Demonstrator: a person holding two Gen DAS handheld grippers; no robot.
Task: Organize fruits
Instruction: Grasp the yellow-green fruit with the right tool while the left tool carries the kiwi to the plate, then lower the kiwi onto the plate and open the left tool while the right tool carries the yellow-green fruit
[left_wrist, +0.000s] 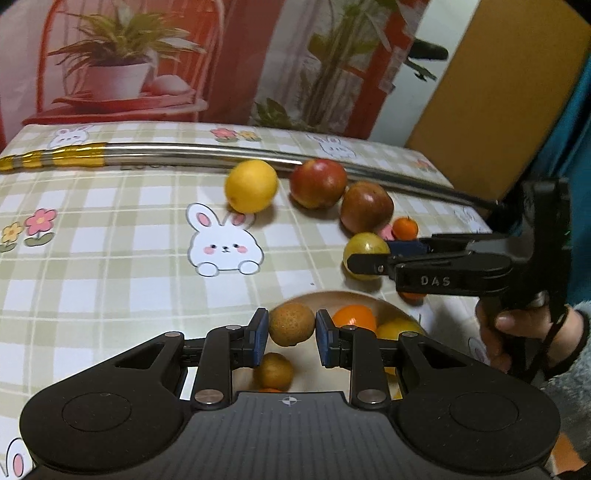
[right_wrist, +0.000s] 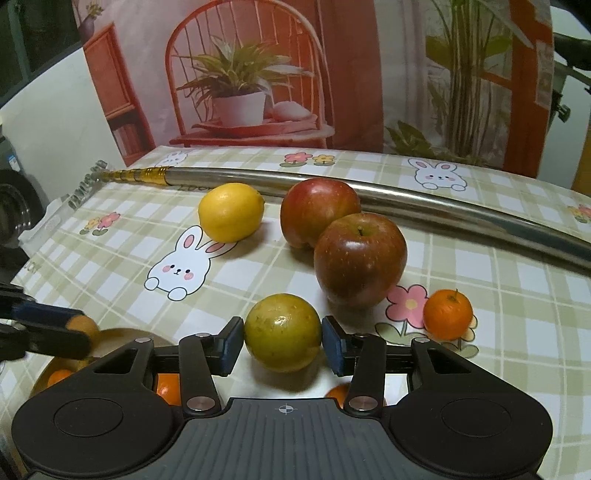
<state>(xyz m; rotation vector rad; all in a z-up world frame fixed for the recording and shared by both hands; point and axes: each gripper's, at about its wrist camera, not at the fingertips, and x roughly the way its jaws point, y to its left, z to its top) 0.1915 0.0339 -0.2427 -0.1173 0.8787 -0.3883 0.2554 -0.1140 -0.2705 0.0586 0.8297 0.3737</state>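
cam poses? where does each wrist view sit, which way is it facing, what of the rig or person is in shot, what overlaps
Left wrist: on the left gripper, looking forward over the bowl; pads flank a brownish fruit; right gripper and hand show.
Right wrist: on the right gripper, facing the far wall; pads flank a green-yellow fruit; left gripper at left edge.
Shared: lemon, two apples, metal pole.

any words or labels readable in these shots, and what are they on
"DAS" in pale letters on the side of the right gripper, seen from the left wrist view.
Dark lettering on the tablecloth beside the metal pole, partly hidden, too cut off to read.
Nothing else readable.
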